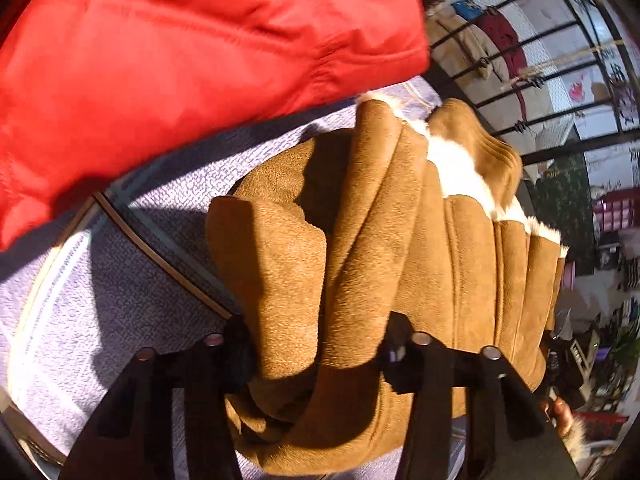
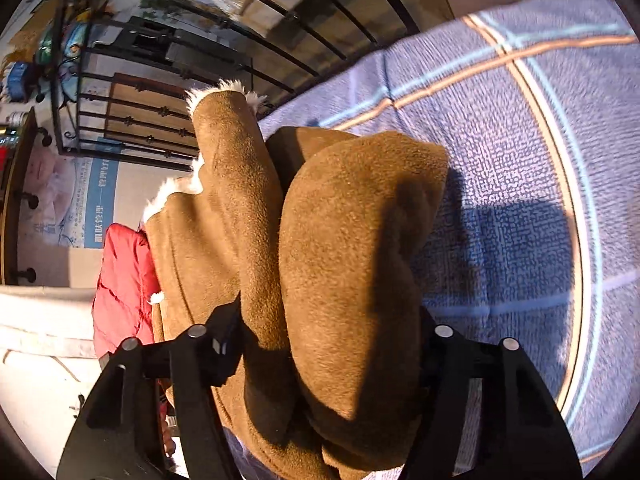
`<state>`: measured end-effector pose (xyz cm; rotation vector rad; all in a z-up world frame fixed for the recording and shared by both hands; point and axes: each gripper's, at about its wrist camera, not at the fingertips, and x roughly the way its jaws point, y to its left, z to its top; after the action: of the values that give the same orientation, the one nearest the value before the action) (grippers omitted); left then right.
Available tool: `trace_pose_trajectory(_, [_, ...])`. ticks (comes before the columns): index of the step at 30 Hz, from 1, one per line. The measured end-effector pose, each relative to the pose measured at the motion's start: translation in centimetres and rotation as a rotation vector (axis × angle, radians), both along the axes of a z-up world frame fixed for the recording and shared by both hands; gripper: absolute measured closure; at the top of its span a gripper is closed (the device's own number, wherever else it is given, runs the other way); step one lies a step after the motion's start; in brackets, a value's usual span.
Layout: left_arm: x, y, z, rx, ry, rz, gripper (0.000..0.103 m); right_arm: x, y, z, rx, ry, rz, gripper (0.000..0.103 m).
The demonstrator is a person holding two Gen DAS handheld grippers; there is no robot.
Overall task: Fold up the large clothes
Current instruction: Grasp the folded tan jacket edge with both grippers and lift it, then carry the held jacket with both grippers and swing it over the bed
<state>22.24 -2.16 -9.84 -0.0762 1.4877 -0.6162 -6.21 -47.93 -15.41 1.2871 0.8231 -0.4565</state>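
A brown suede coat (image 1: 400, 220) with white fleece lining lies bunched in thick folds on a lavender plaid cover (image 1: 120, 280). My left gripper (image 1: 320, 356) is shut on a thick roll of that coat, which fills the gap between its black fingers (image 1: 240, 348). In the right wrist view the same coat (image 2: 352, 220) bulges up between the fingers (image 2: 224, 344) of my right gripper (image 2: 332, 344), which is shut on a fat fold of it. The fleece trim (image 2: 224, 88) shows at the far end, and the gripped fabric hides the pads on both grippers.
A red padded jacket (image 1: 200, 52) lies on the cover just beyond the coat, also visible as the red jacket (image 2: 124, 280) at left. A black iron railing (image 1: 520, 60) borders the cover (image 2: 500, 140). A person's hand (image 1: 560, 416) shows at the lower right.
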Motion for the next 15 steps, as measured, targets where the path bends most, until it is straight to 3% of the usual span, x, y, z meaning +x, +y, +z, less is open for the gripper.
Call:
trace_pose_trajectory(4, [-0.4,0.0,4.6,-0.059,-0.064,-0.035,0.066,-0.4,2.2,4.5,-0.084,-0.014,0.006,0.048])
trace_pose_trajectory(9, [-2.0,-2.4,11.4,-0.148,-0.169,-0.167,0.067,-4.0,4.4,10.5,-0.197,-0.046,-0.007,0.05])
trace_pose_trajectory(15, [-7.0,-11.6,18.2,-0.294,-0.243,-0.419,0.067,-12.7,6.5,19.5,-0.388,-0.043,-0.112,0.051])
